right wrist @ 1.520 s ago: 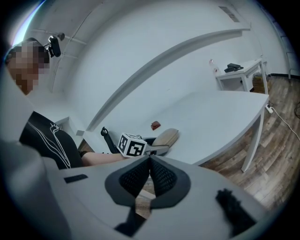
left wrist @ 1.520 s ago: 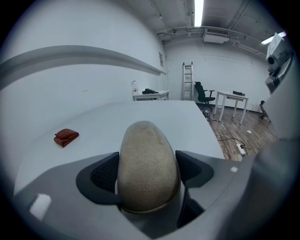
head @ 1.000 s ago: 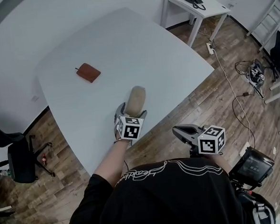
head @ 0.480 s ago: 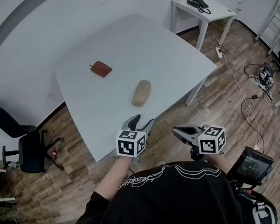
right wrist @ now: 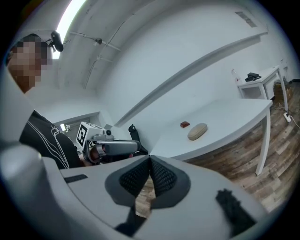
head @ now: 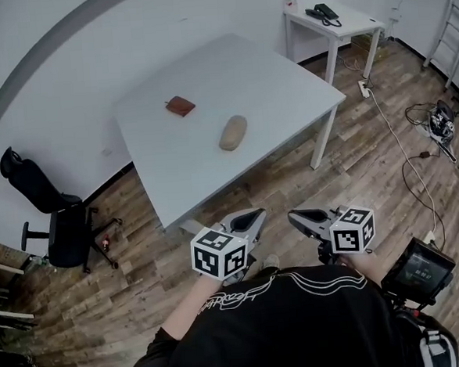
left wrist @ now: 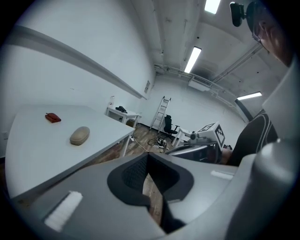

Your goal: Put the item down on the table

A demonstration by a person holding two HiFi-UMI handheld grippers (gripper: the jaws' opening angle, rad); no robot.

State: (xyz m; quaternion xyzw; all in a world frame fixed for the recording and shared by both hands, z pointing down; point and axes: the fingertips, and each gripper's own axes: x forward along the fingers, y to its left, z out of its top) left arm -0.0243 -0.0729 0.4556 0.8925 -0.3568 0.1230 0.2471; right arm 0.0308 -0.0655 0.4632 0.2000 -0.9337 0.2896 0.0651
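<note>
A beige oblong case (head: 233,132) lies on the white table (head: 269,82), a small reddish-brown wallet (head: 180,106) behind it to the left. The case (left wrist: 79,135) and wallet (left wrist: 53,117) show far off in the left gripper view; the right gripper view has the case (right wrist: 197,131) and wallet (right wrist: 184,124) too. My left gripper (head: 254,216) is shut and empty, held close to the body above the wooden floor, well short of the table's near edge. My right gripper (head: 297,216) is beside it, also shut with nothing between its pads.
A black office chair (head: 55,214) stands left of the table. A small white side table (head: 336,19) with a black phone (head: 322,12) stands at the back right. Cables (head: 414,138) and equipment lie on the wooden floor (head: 353,154) to the right. A ladder (head: 454,14) leans at the far right.
The left gripper let go of the beige case, drew back off the table toward the body and closed. The view pulled away from the table. The right gripper stayed put.
</note>
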